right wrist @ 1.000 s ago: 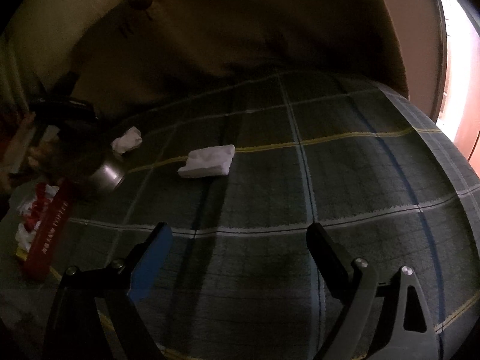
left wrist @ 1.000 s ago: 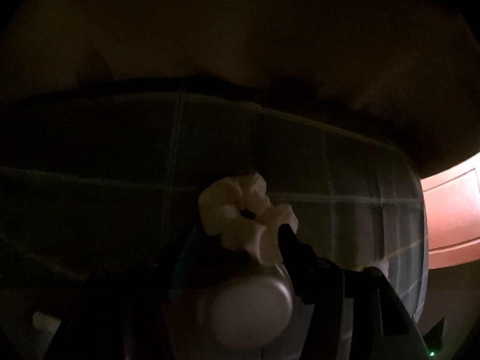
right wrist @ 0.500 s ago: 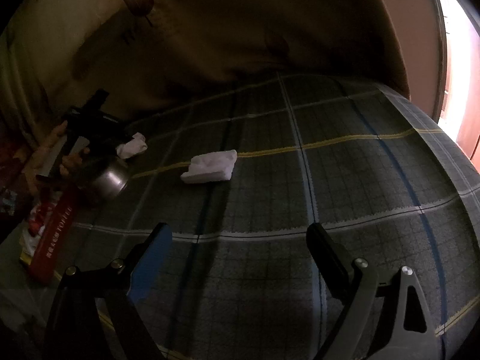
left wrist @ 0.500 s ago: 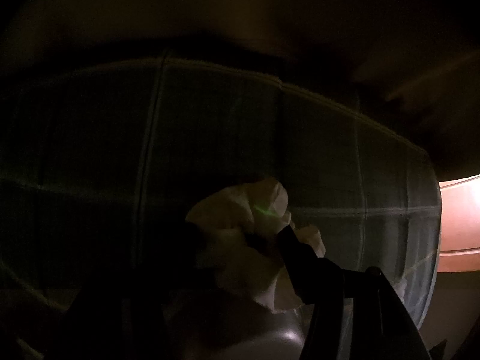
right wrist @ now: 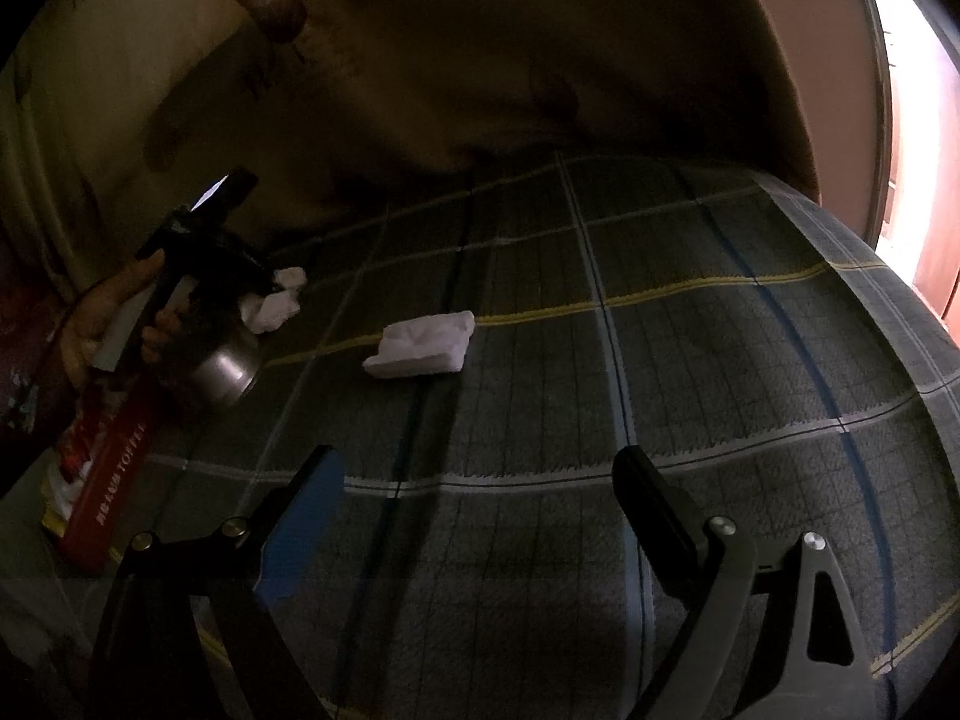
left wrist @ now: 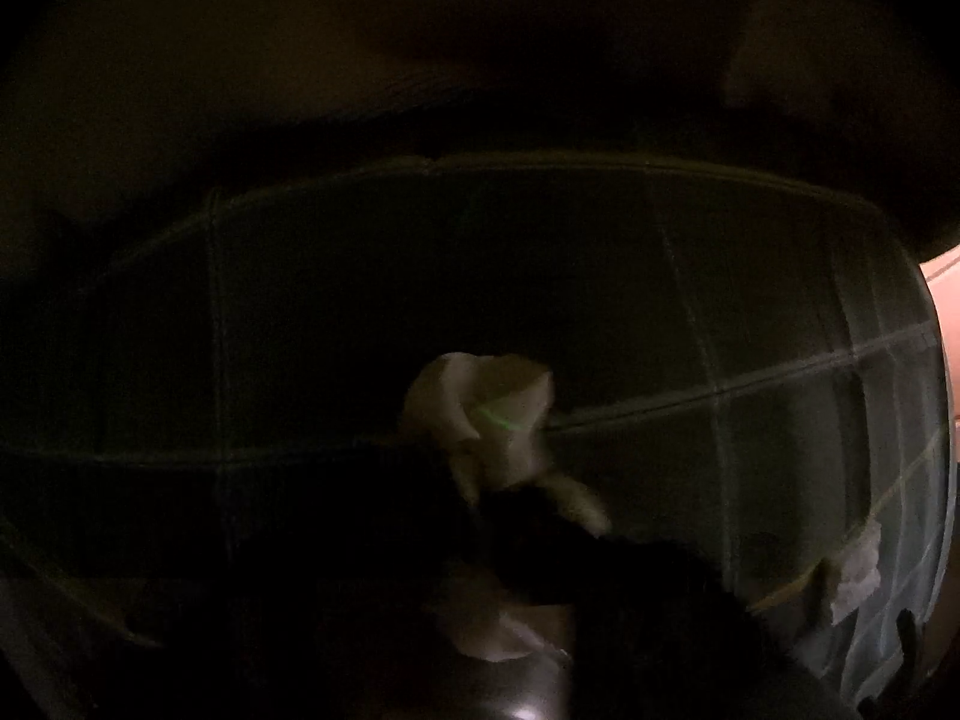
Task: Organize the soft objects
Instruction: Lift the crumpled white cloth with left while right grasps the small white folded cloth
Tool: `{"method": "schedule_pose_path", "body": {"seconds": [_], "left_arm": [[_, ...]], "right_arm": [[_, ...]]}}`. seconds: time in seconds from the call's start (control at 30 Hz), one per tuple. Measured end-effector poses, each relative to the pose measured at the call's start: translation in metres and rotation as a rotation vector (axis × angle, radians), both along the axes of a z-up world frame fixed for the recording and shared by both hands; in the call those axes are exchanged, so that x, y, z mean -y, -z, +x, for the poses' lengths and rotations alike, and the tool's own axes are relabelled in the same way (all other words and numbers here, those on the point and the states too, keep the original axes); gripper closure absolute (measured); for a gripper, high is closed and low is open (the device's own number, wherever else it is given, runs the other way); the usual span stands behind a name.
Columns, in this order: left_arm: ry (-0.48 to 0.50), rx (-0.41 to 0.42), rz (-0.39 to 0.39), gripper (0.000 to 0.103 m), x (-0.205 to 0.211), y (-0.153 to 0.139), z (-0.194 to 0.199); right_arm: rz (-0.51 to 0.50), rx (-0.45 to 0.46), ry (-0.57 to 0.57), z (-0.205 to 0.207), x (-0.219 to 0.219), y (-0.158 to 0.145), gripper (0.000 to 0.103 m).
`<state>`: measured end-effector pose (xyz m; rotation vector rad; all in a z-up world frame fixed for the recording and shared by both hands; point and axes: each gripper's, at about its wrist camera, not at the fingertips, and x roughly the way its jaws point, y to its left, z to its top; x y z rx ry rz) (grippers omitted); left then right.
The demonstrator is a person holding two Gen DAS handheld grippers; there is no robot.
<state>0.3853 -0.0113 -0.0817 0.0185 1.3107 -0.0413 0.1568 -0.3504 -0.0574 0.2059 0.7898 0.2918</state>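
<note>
A crumpled white cloth [left wrist: 480,414] lies on the plaid bedsheet [right wrist: 690,348], just beyond a steel bowl [right wrist: 225,369]. My left gripper [left wrist: 510,504] points steeply down at it. Its dark jaws are closing, with the cloth pinched between them. In the right wrist view a hand holds that left gripper [right wrist: 273,282] over the crumpled cloth [right wrist: 273,306]. A folded white cloth [right wrist: 423,345] lies flat near the middle of the sheet, apart from both grippers. My right gripper [right wrist: 477,459] hovers open and empty over the near part of the sheet.
A red box [right wrist: 108,480] with white lettering lies at the left edge beside the bowl. A brown blanket [right wrist: 540,60] rises behind the bed. A pink door [right wrist: 918,210] stands to the right. The folded cloth [left wrist: 855,576] also shows at the far right of the dim left view.
The left gripper has swung from over the bowl down to the crumpled cloth, and its jaws have come together on it. The right gripper has kept still.
</note>
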Motion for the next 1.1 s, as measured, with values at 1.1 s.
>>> {"method": "schedule_pose_path", "body": {"seconds": [1.1], "left_arm": [[-0.068, 0.307, -0.274, 0.096, 0.020, -0.103, -0.261]], "right_arm": [[-0.079, -0.114, -0.078, 0.079, -0.066, 0.011, 0.008]]}}
